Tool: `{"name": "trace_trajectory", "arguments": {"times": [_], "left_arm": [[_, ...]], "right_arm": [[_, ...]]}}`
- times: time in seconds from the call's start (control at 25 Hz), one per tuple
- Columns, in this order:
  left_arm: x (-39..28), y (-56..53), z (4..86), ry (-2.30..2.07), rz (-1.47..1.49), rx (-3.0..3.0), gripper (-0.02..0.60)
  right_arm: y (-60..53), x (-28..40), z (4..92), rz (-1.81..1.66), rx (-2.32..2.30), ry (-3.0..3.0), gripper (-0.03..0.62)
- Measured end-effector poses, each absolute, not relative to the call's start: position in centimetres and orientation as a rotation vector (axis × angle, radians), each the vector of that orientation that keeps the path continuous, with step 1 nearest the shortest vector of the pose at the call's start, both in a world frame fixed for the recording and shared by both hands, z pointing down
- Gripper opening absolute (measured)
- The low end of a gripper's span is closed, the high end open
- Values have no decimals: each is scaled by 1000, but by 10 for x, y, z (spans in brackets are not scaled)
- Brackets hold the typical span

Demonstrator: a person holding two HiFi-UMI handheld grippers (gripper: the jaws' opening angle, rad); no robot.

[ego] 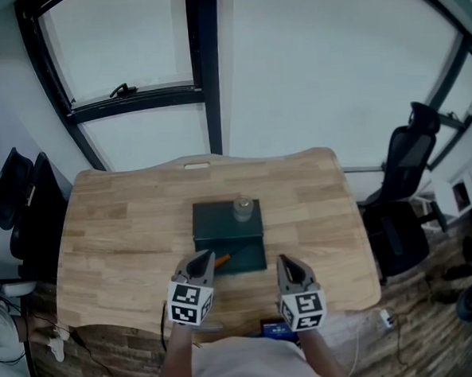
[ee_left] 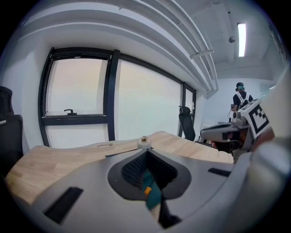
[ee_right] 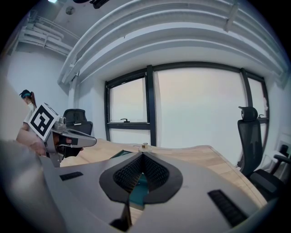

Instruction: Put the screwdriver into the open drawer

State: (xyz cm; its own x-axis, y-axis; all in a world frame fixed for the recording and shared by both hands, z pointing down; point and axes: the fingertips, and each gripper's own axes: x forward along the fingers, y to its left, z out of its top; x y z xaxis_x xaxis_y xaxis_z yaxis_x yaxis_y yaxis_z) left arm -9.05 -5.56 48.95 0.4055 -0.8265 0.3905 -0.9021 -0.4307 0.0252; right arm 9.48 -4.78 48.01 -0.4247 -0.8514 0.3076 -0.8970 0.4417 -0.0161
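The left claw (ego: 202,263) and right claw (ego: 286,263) were squeezed tight, holding nothing. A bump might knock the orange screwdriver (ego: 222,259) from the open drawer (ego: 252,251).

Table (ego: 111,231): light wood, one. Directly on it: dark green drawer unit (ego: 222,220), just ahead of left fingers (ego: 199,266) and right fingers (ego: 291,269), drawer open toward them.

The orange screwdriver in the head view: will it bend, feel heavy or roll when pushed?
Probably stiff: the screwdriver shows as a straight orange bar. It looks small beside the drawer, so likely light. If its handle is round it may roll when nudged, but its shape is too small to tell.
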Motion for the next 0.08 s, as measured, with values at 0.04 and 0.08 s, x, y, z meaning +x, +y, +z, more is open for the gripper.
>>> {"name": "trace_trajectory", "arguments": {"times": [0.04,0.08], "left_arm": [[-90,-56,490,-1521,474,2431,0],[-90,-56,490,-1519,475,2432,0]], "right_arm": [[-48,96,481,263,1519,-2439,-3],[-49,96,483,267,1524,-2437,-3]]}}
